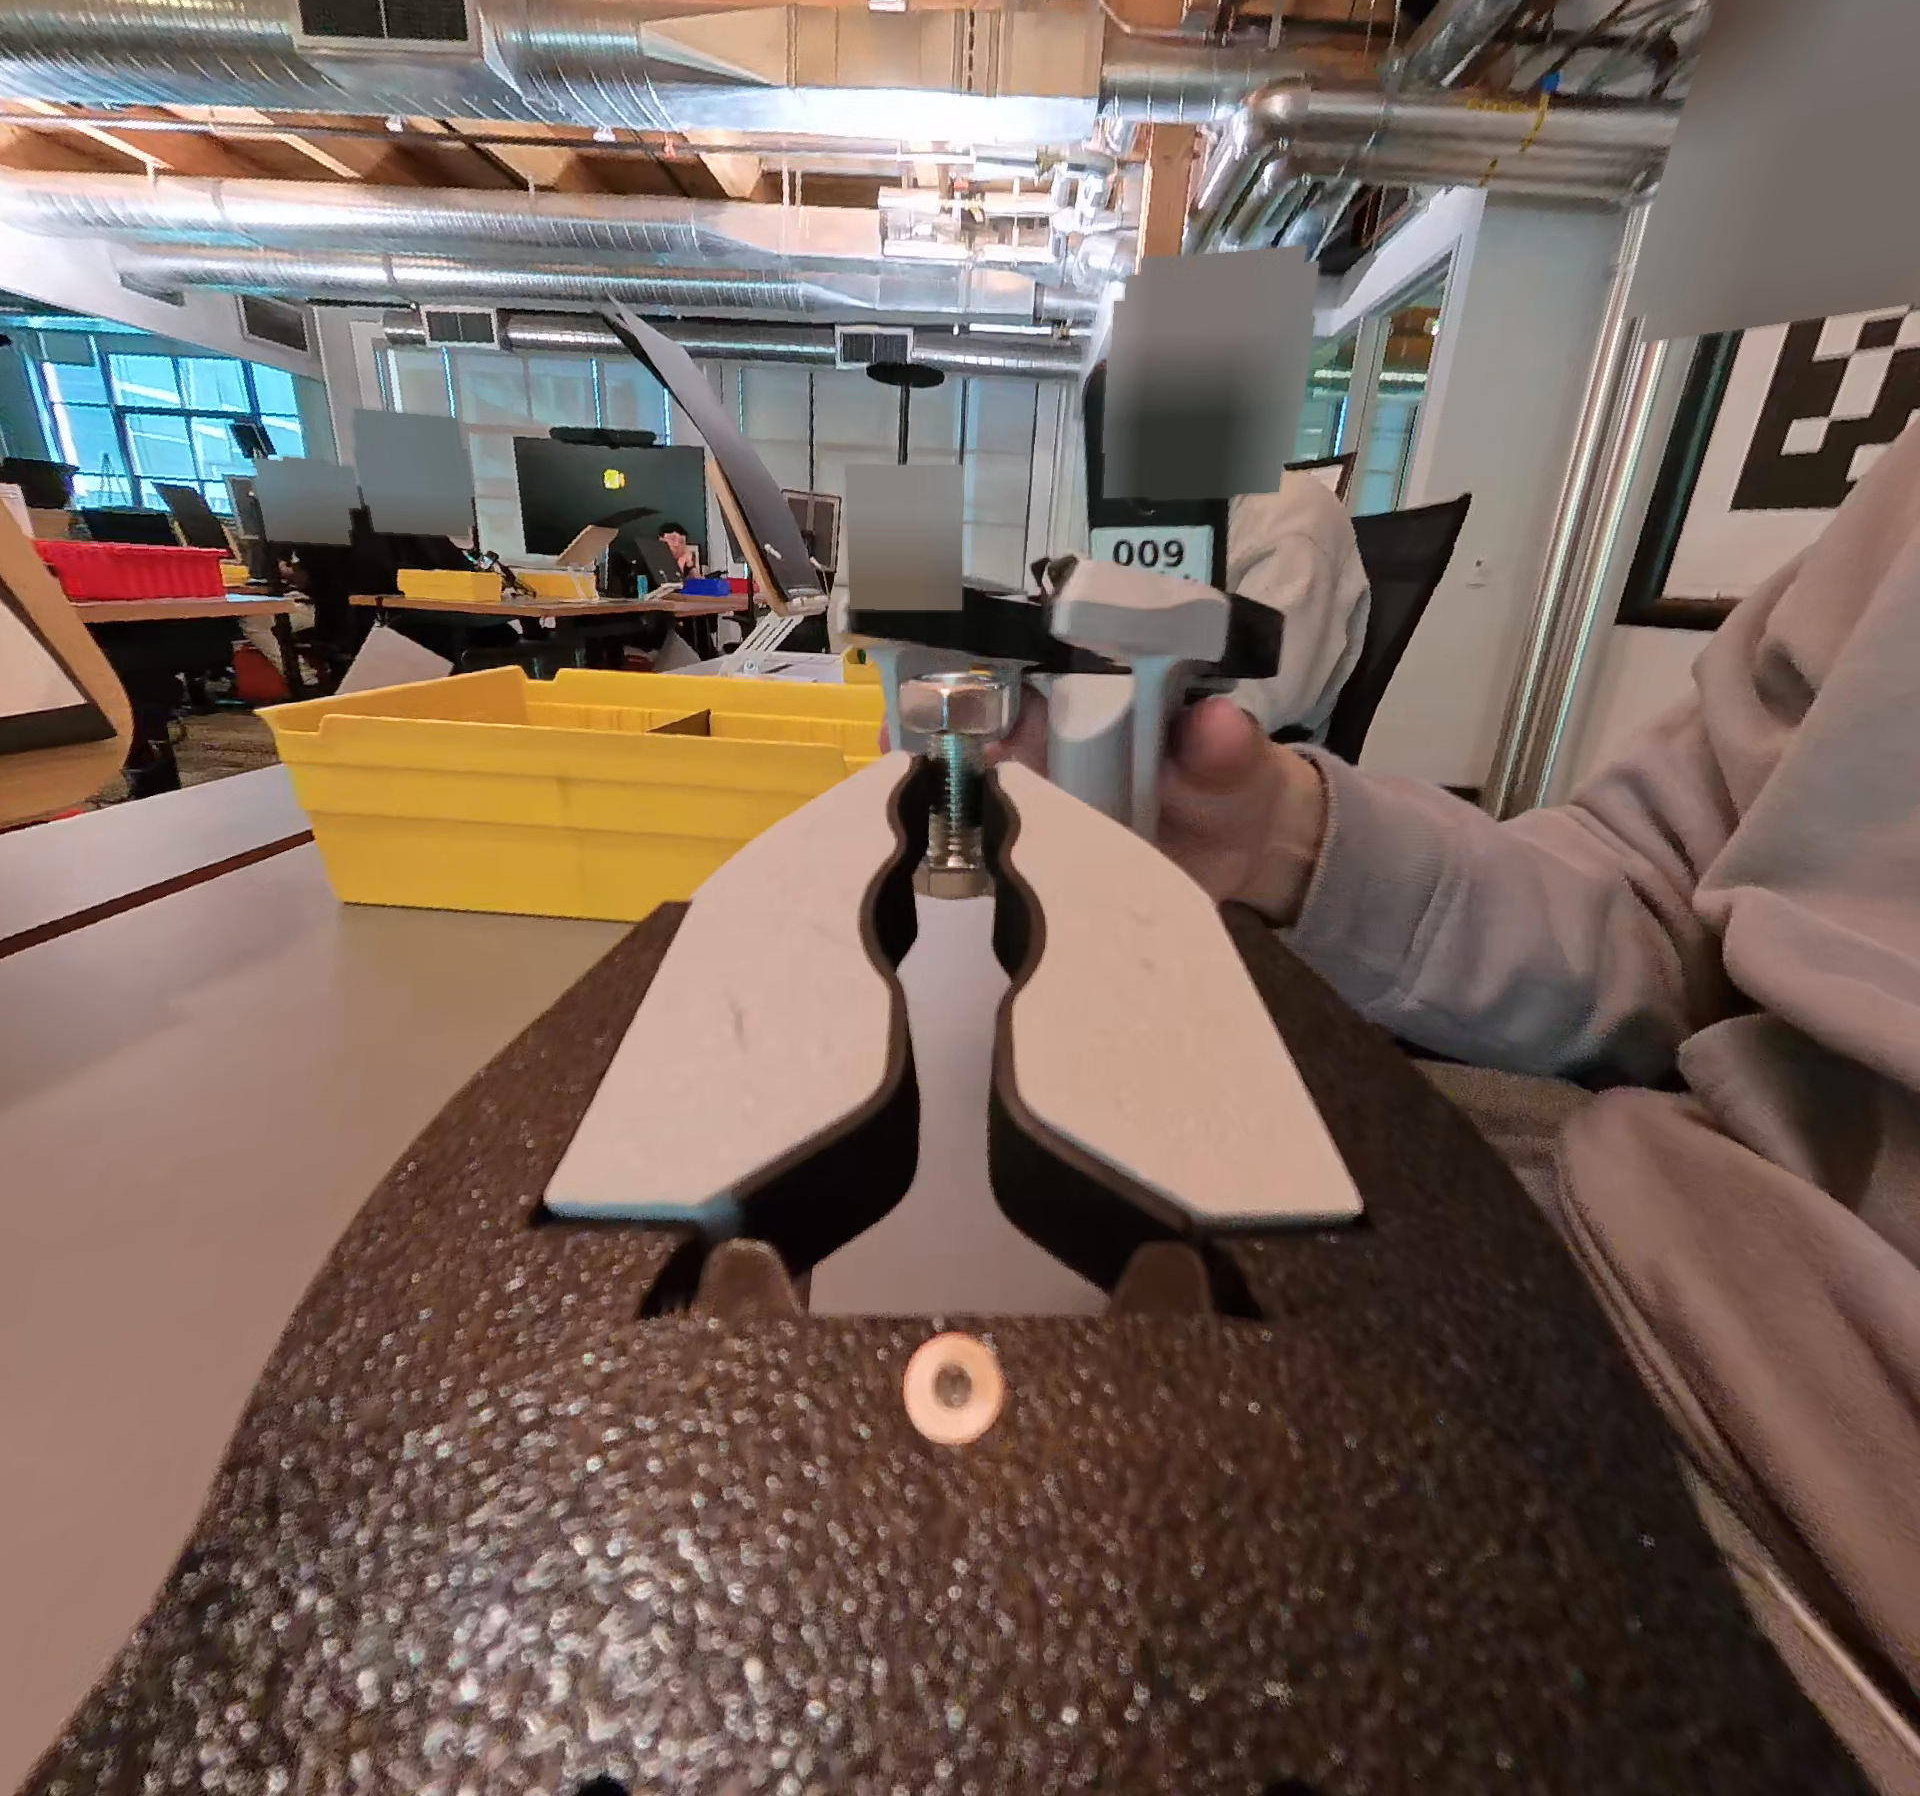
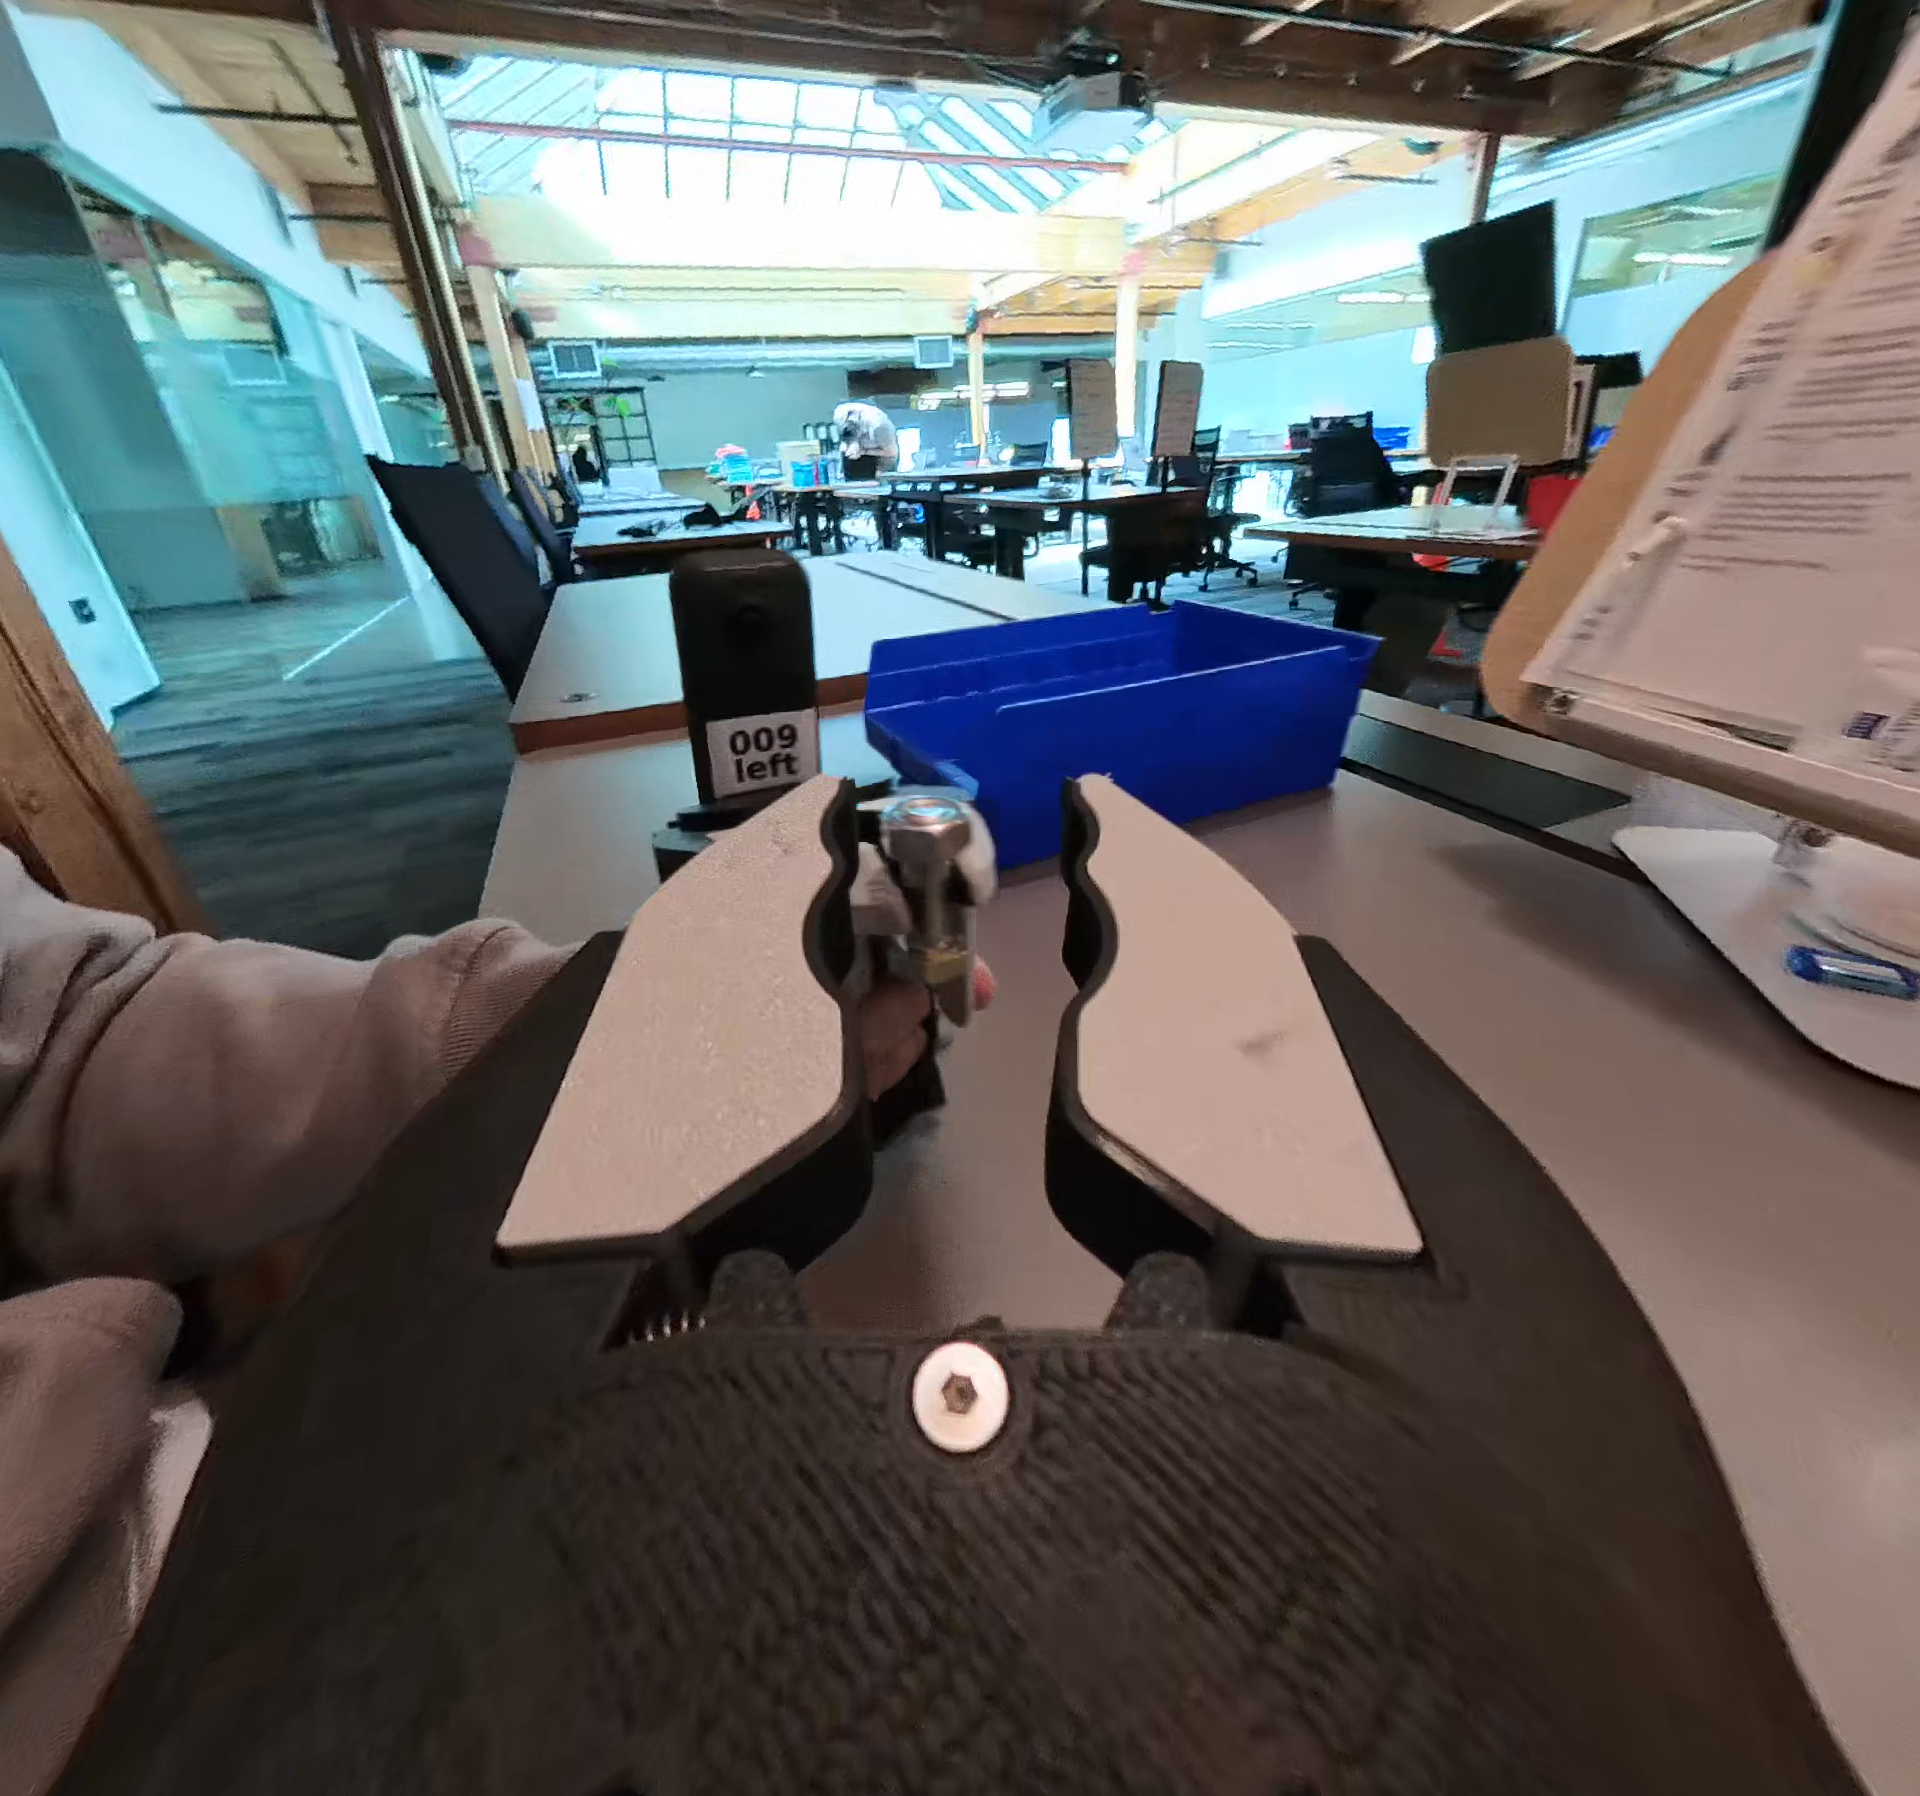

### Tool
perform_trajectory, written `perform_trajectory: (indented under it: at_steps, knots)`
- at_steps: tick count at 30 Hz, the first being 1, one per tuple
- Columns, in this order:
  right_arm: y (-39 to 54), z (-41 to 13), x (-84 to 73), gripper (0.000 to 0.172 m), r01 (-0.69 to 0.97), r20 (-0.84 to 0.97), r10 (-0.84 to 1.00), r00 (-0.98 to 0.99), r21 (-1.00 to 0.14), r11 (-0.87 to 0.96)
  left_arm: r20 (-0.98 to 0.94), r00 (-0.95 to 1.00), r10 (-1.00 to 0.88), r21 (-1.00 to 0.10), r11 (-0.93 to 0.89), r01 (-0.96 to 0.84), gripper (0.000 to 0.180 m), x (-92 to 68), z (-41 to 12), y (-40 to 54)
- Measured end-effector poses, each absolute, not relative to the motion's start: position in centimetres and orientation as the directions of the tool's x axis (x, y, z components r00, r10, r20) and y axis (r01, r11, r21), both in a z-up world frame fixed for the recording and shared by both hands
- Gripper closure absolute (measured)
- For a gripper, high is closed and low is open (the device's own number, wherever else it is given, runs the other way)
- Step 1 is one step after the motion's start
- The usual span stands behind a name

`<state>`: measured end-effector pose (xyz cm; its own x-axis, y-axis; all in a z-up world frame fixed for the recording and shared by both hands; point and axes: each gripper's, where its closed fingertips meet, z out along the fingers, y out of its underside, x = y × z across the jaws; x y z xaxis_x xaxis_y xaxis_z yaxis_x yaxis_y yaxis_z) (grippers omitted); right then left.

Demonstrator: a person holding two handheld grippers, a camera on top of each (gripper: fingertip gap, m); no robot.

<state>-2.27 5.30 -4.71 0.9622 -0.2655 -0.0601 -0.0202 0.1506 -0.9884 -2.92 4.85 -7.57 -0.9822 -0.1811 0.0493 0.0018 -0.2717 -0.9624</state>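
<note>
Steel hex bolt (image 1: 954, 790), threaded and zinc-bright, stands upright between the two white-faced fingers (image 1: 774, 967) of the left hand-held gripper (image 1: 951, 811). Both scalloped black pads press on its shank, so this gripper is clamped on the bolt. A steel hex nut (image 1: 954, 707) sits at the upper end of the thread, above the fingertips; a second hex shape shows at the lower end, most likely the bolt head.

The right hand-held gripper (image 2: 961, 847) is set apart. Its left finger (image 2: 717, 1008) lies just beside the nut, while its right finger (image 2: 1205, 1029) stands well clear, so neither pad bears on anything. In the left wrist view that gripper hangs down over the nut, with a person's hand (image 1: 1226, 811) on its handle.

Any closing on the nut would probably go best with the hex centred between the open pads, so that they land on two opposite flats and not on the corners. The left grip should stay firm on the shank, since a loose bolt would turn with the nut.

The bolt's long axis runs close to vertical, nut end up and the other end toward the grey table (image 1: 208, 1019). In the right wrist view the bolt (image 2: 935, 905) leans slightly.

A yellow plastic bin (image 1: 540, 790) rests on the table beyond the left gripper. A blue plastic bin (image 2: 1143, 707) rests beyond the right one, and a clipboard with papers (image 2: 1766, 520) stands at the right.
</note>
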Motion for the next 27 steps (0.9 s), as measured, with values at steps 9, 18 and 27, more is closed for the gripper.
perform_trajectory:
  at_steps: [9, 18, 27]
  knots:
    - [3.7, -6.2, 1.1, 0.148, -0.037, -0.085, -0.45, 0.889, -0.993, 0.114, 0.06, -0.976, -0.208, -0.953, -0.303, 0.006, 0.172, -2.5, -7.2, 5.6]
    - [6.1, -5.3, -2.0, 0.13, -0.016, -0.059, -0.306, 0.95, -0.99, 0.141, 0.033, -0.976, -0.215, -0.968, -0.249, 0.022, 0.172, -2.7, -7.7, 4.7]
    - [6.1, -6.3, -1.3, 0.132, 0.002, -0.027, -0.357, 0.934, -0.997, 0.08, 0.031, -0.973, -0.227, -0.971, -0.239, 0.025, 0.172, -2.6, -7.8, 4.7]
